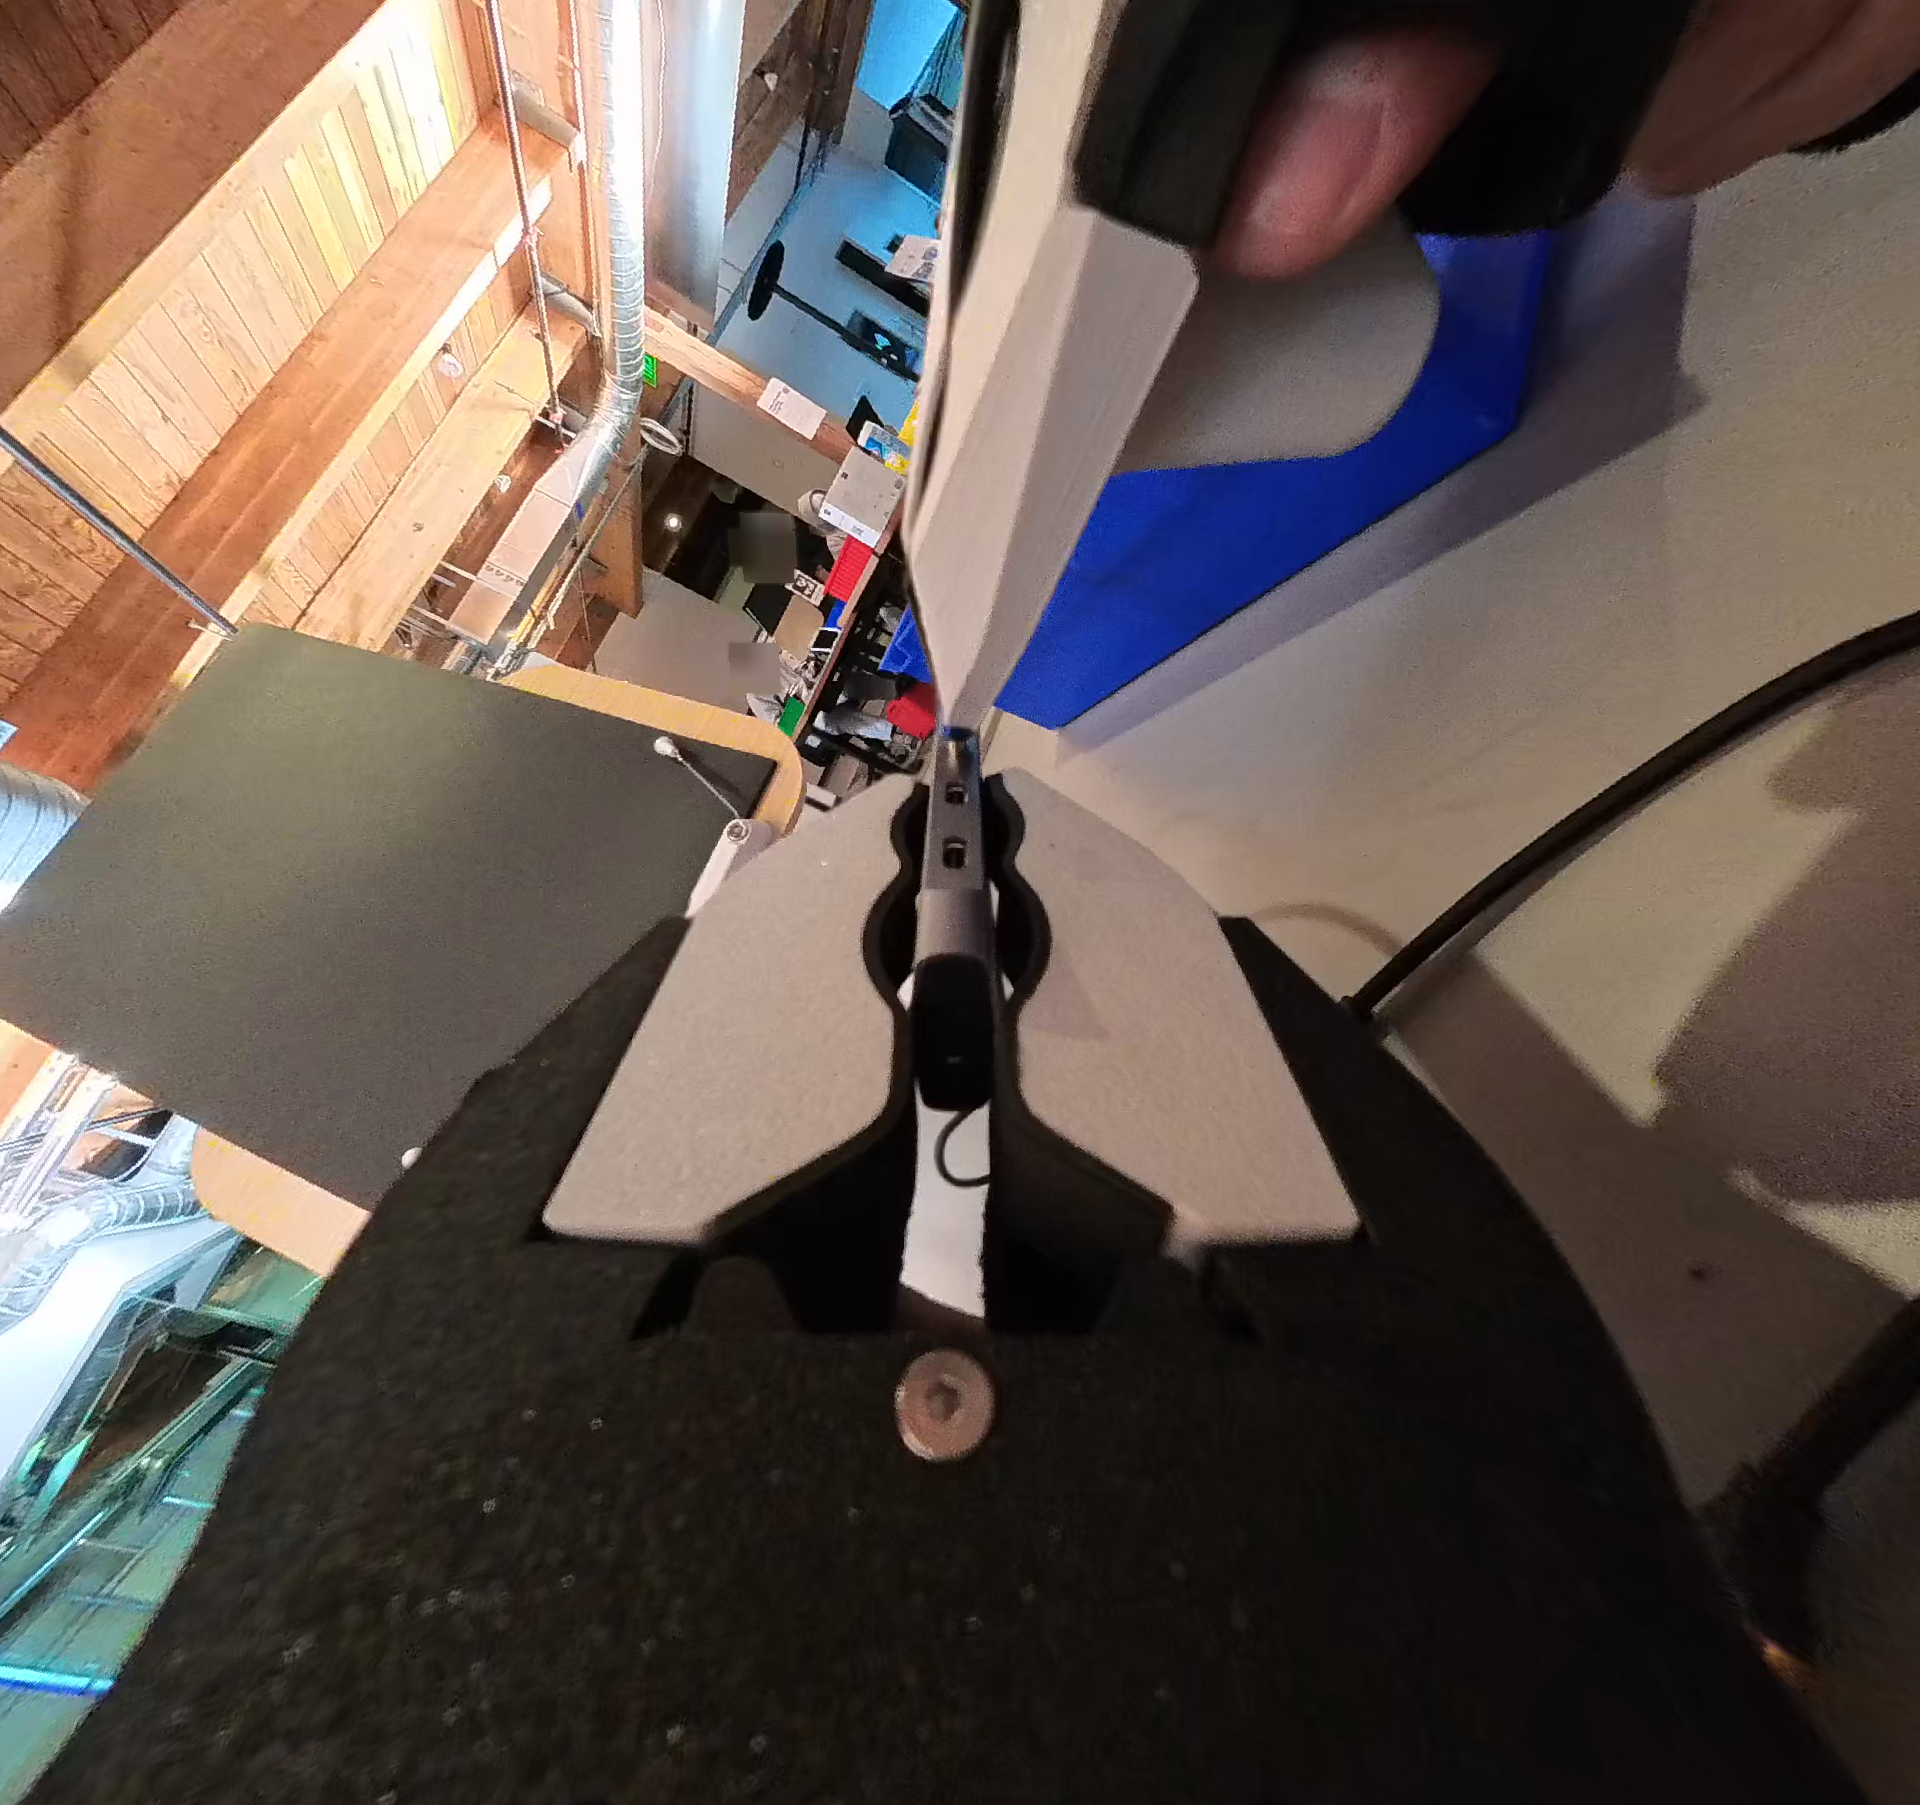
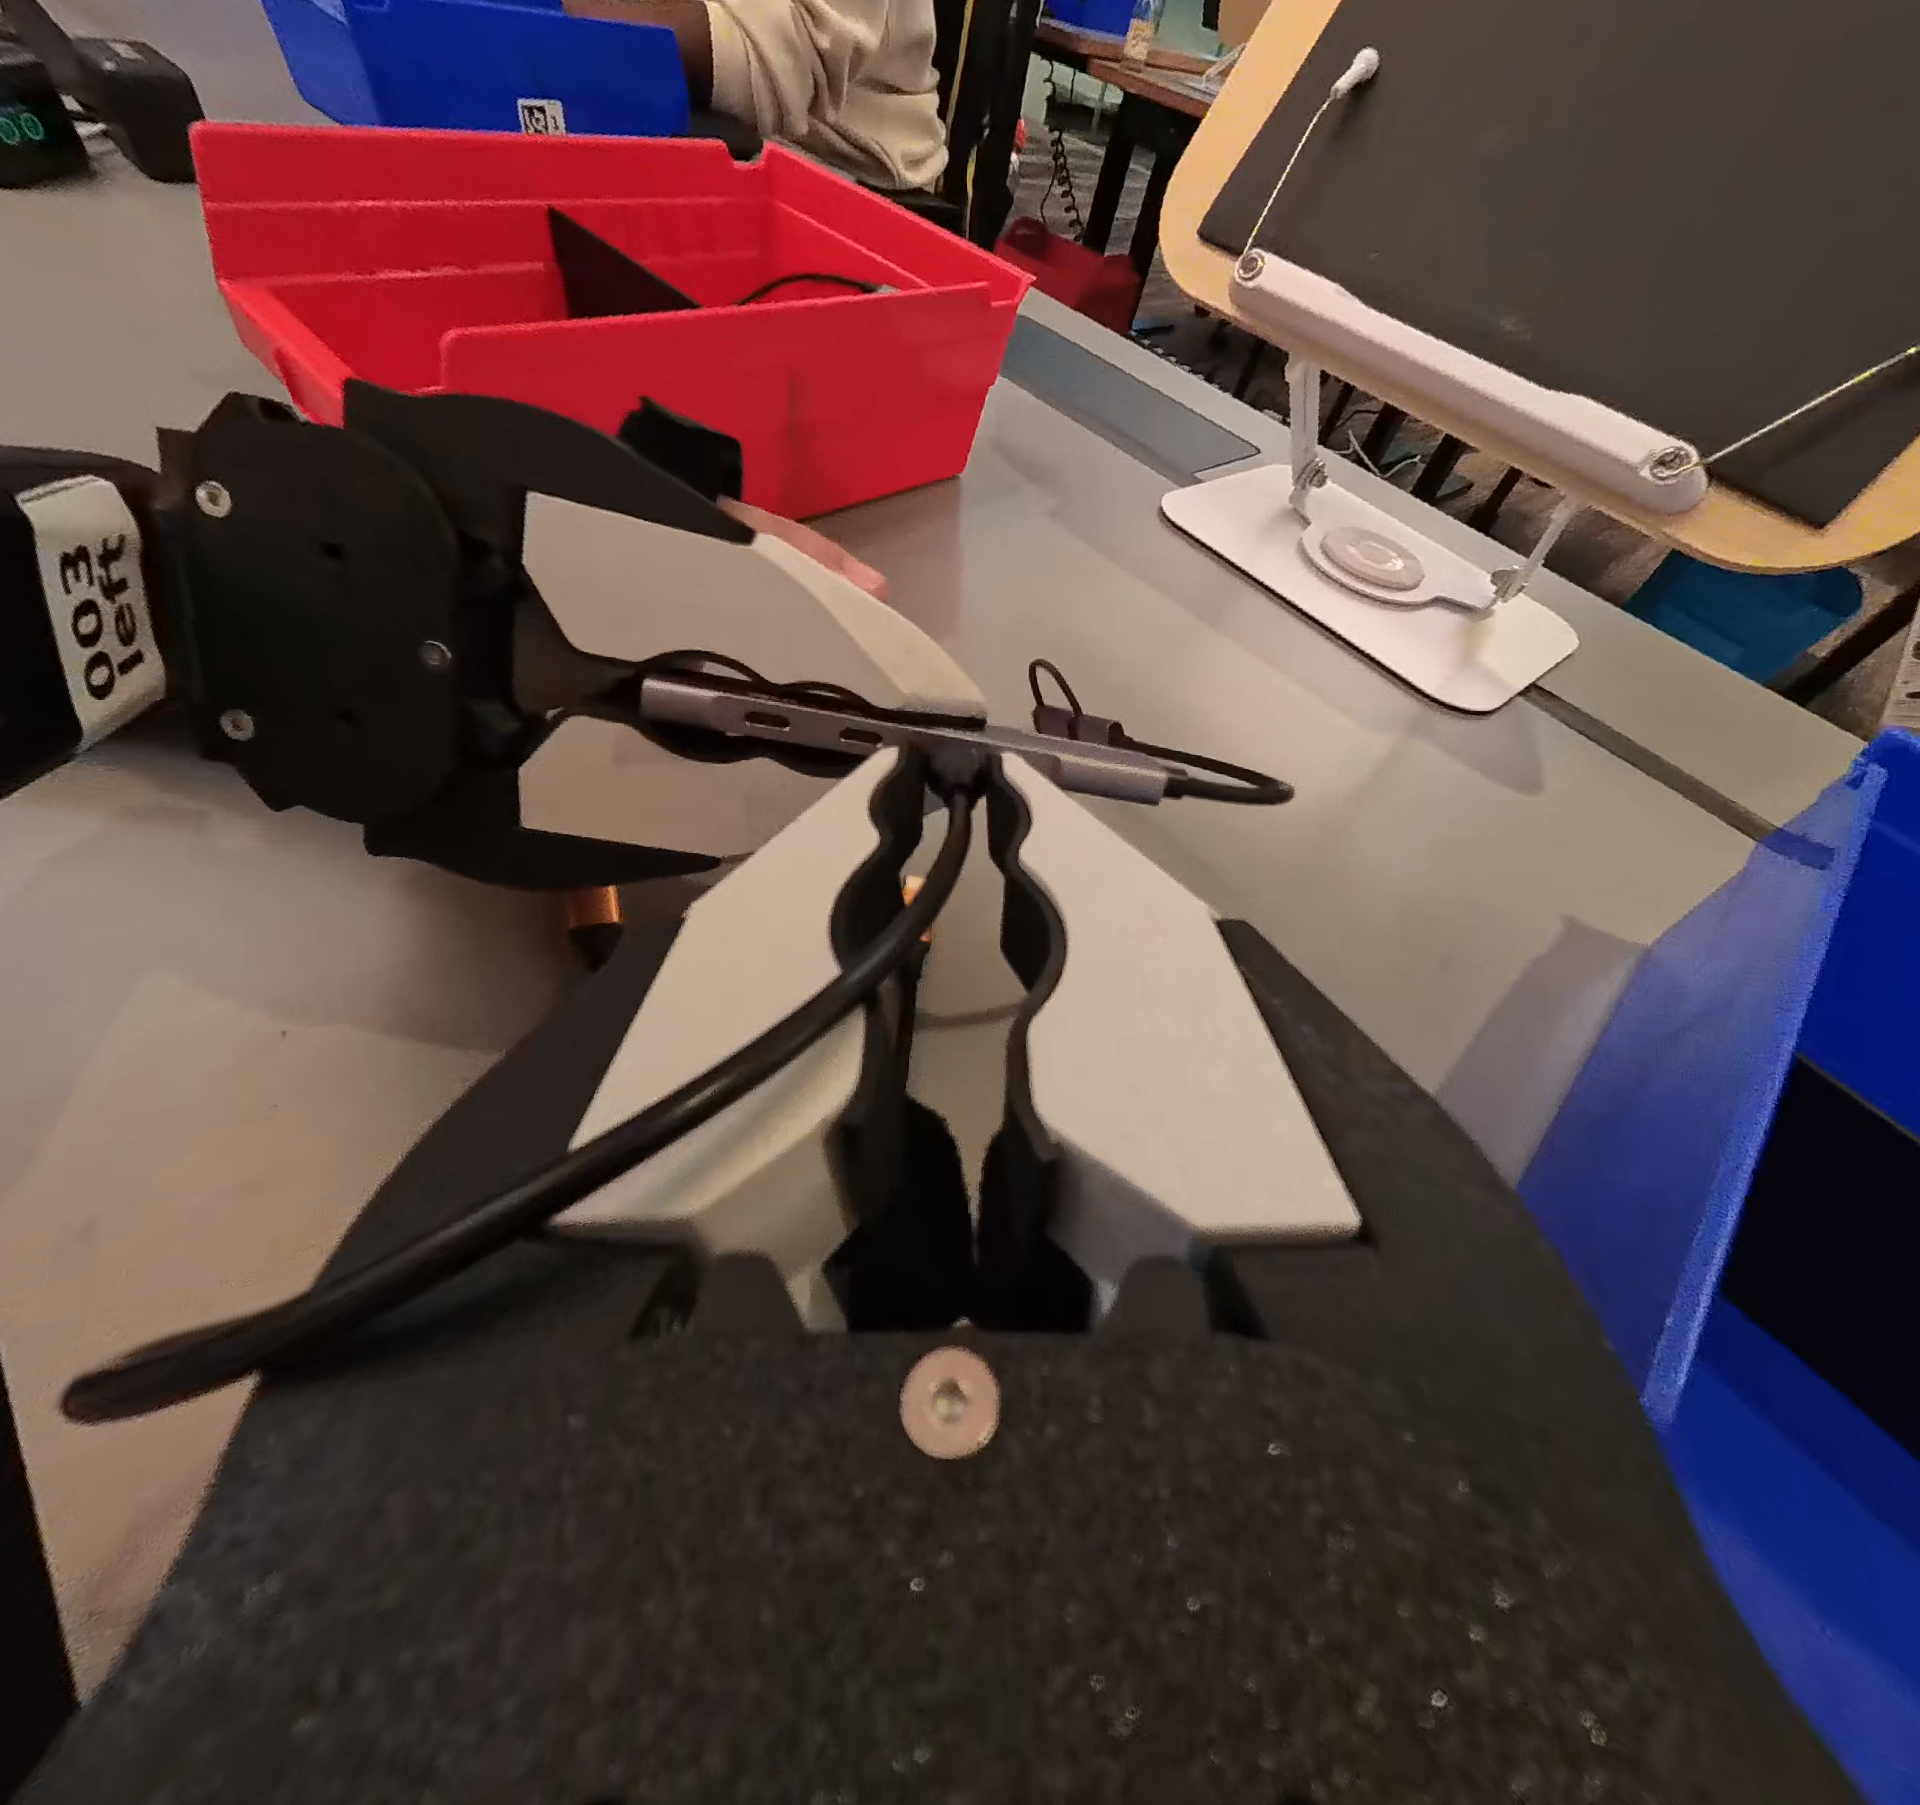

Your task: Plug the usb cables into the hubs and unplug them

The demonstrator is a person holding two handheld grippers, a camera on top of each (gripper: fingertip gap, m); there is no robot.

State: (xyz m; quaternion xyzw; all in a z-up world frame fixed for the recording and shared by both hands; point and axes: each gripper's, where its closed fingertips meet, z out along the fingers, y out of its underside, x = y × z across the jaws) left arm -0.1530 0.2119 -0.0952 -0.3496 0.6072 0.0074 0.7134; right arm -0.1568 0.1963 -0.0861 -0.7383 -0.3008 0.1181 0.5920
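In the right wrist view, the left claw [image 2: 914,706] comes in from the left edge, its fingers pinching a slim grey hub [image 2: 790,716]. The hub is held off the tabletop [image 2: 1195,633] with its long axis running left to right, and two small ports show on its near side. A short black lead loops behind it.

The right claw [image 2: 948,768] meets the hub from the near side, at right angles to that axis. Its fingers are pressed onto a small dark plug [image 2: 951,763] at the hub's edge. The plug's black cable [image 2: 727,1059] trails back between the fingers and off to the lower left. Whether the plug is seated in a port or only touching it cannot be told. Either way, the coming push or pull looks to run straight along the right claw's own line, across the hub.

In the left wrist view, the hub is seen end-on between the left claw's closed fingers, with the right claw's tip touching its far end.

A red bin [image 2: 727,384] stands behind the left claw, well apart. Just beyond the hub to the right, a second grey hub [image 2: 1112,768] lies on the tabletop. Farther right are a white stand [image 2: 1382,560] carrying a dark board, then a blue bin [image 2: 1714,1132]. Nothing blocks the line between claws.
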